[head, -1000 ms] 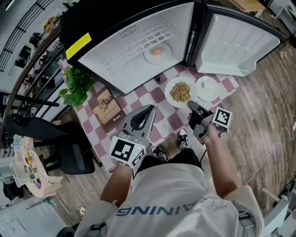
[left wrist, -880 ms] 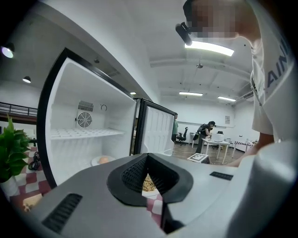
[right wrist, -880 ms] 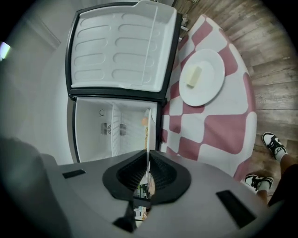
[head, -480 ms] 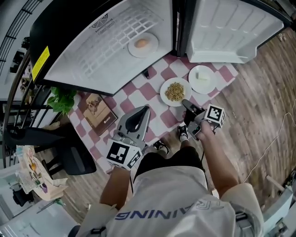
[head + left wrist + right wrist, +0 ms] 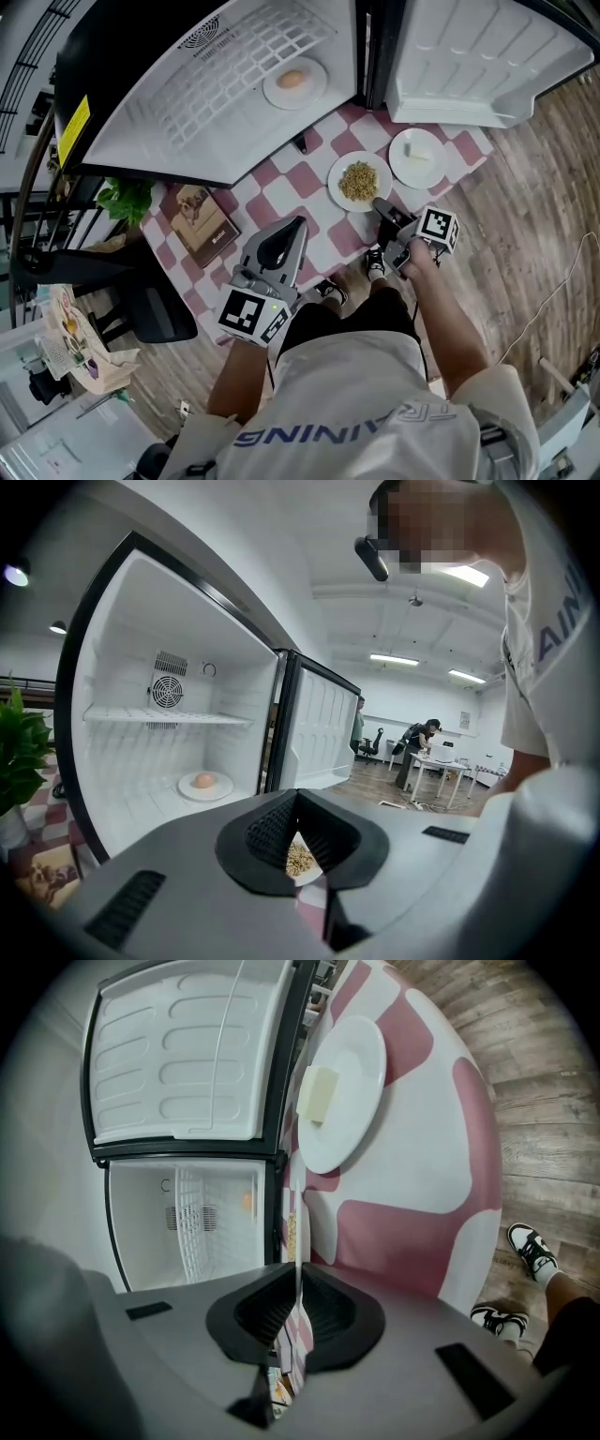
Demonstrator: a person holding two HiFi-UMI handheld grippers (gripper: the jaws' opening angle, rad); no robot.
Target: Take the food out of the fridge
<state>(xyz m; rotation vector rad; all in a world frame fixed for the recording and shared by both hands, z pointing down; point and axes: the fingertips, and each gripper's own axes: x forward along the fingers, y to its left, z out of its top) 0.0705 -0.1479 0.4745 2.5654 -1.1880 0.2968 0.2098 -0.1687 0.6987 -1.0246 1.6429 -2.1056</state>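
Both right fingers [image 5: 328, 1309] are pinching the grain plate [image 5: 359, 181] by its rim. Your left fingers [image 5: 267, 834] are pressing together, holding nothing.

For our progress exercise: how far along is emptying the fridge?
Done: the pale-block plate sits on the table. In hand: the right hand-held gripper is shut on the grain plate. Left: the orange-item plate inside the fridge.

The cloth [image 5: 323, 230] is pink-and-white checked, the plate [image 5: 338, 168] white, the fridge [image 5: 112, 56] black.
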